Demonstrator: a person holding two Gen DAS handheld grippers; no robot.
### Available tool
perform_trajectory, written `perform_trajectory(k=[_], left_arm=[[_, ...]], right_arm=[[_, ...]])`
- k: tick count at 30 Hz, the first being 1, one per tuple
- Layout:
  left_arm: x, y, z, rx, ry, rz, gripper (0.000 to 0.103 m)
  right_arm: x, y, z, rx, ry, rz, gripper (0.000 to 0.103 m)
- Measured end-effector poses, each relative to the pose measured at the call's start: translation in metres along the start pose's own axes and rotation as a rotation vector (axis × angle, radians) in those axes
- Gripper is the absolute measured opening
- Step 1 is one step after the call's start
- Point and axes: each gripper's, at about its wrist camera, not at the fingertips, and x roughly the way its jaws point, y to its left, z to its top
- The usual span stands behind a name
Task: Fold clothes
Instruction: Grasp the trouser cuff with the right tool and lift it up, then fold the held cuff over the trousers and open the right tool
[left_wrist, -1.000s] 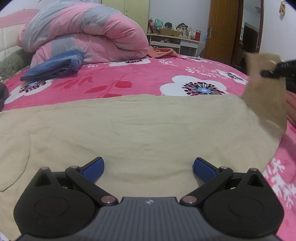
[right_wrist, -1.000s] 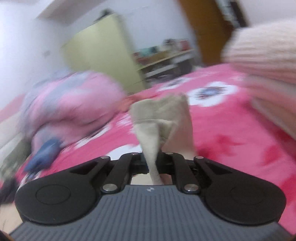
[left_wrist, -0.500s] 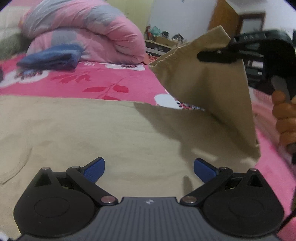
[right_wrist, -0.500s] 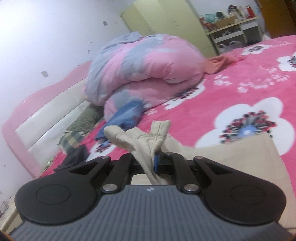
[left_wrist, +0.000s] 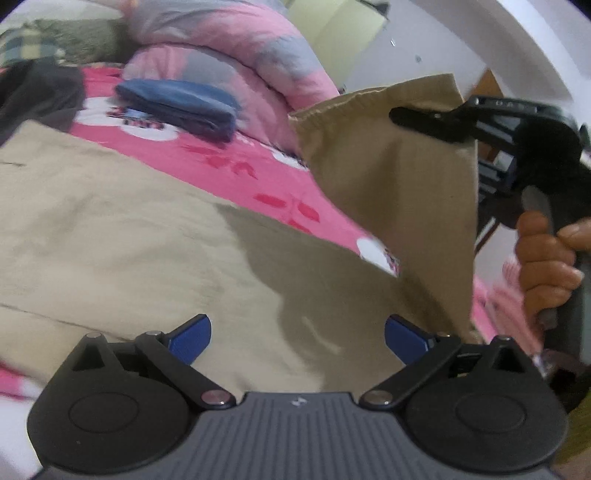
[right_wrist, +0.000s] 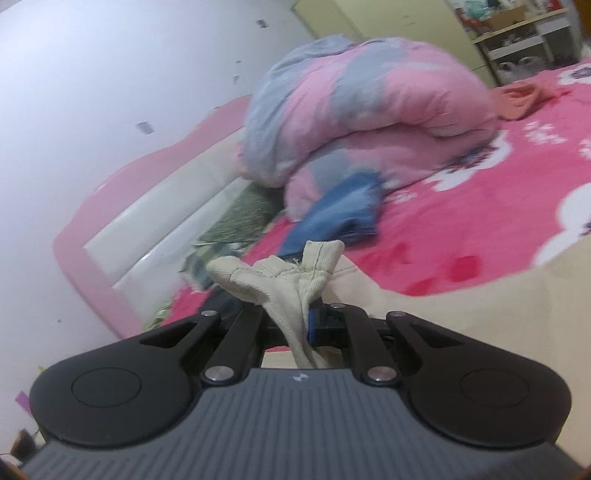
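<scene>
A beige garment (left_wrist: 122, 236) lies spread flat over the pink floral bed. Its right end (left_wrist: 399, 177) is lifted into the air, pinched at the hem by my right gripper (left_wrist: 399, 114), which a hand (left_wrist: 543, 266) holds at the right. In the right wrist view that gripper (right_wrist: 301, 325) is shut on a bunched fold of the beige cloth (right_wrist: 284, 280). My left gripper (left_wrist: 297, 334) hovers low over the flat cloth, jaws wide open, blue pads (left_wrist: 192, 336) apart with nothing between them.
A rolled pink and grey duvet (left_wrist: 236, 55) sits at the back of the bed, with a folded blue garment (left_wrist: 181, 107) in front of it. Dark clothing (left_wrist: 37, 96) lies at the far left. A pink headboard (right_wrist: 122, 221) runs along the wall.
My right gripper has carried the lifted beige end up and leftward over the spread garment. The left gripper has shifted and rolled, still open above the cloth.
</scene>
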Motion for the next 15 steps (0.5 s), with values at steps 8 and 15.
perform_trajectory(k=[8,15], left_arm=[[-0.065,0.051,0.014,-0.107,-0.121,-0.010,0.099],[-0.130,0.094,0.010,-0.182,-0.231,0.016,0.099]], right_arm=[[0.065,0.056,-0.022,-0.010,0.093,0.126,0.003],[0.114,0.098,-0.053,-0.025,0.178,0.204,0.003]])
